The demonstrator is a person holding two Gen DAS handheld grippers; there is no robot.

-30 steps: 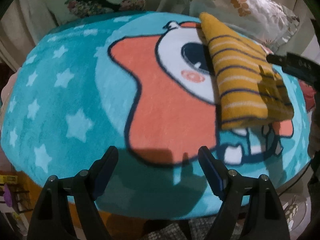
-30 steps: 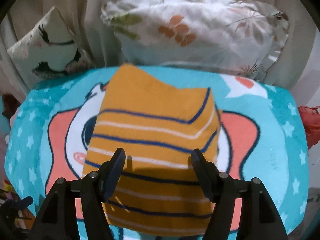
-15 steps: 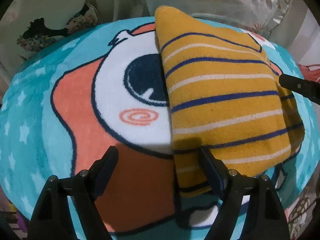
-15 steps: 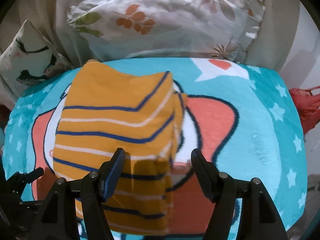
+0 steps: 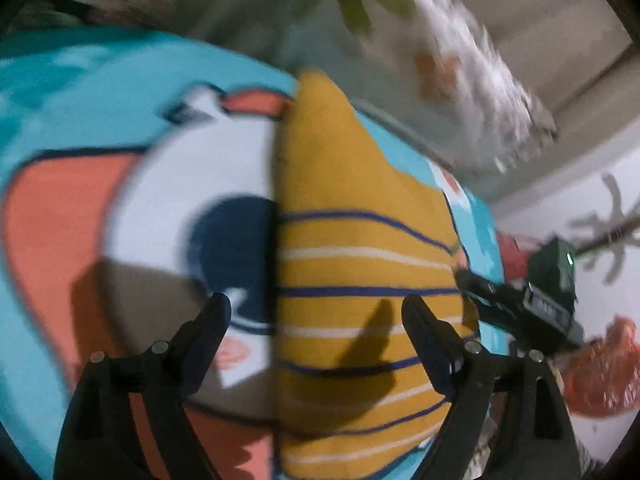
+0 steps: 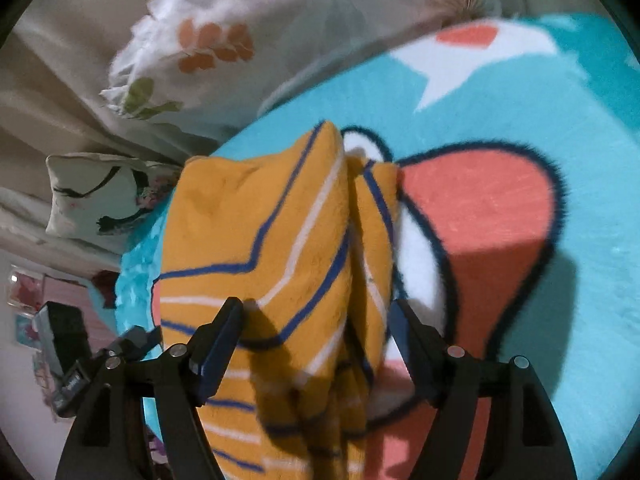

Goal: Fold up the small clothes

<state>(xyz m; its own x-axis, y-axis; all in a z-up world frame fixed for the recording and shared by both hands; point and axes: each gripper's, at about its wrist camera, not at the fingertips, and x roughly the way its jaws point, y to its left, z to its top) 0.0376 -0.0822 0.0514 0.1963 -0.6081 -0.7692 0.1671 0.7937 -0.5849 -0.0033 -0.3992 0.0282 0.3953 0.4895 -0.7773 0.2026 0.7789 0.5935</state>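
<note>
Both hand-held grippers are matte black plastic. The left hand-held gripper (image 5: 316, 316) and right hand-held gripper (image 6: 316, 320) each have two angular fingers with dark blue pads, and silver screw heads at the finger joints.

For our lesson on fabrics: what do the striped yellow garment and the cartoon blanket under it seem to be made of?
Striped yellow garment: probably soft knit or terry cloth; matte, slightly fuzzy surface, thick rounded folds. Cartoon blanket: likely plush fleece; fuzzy edges on its dark outlines, no sheen. Blur leaves both uncertain.
</note>
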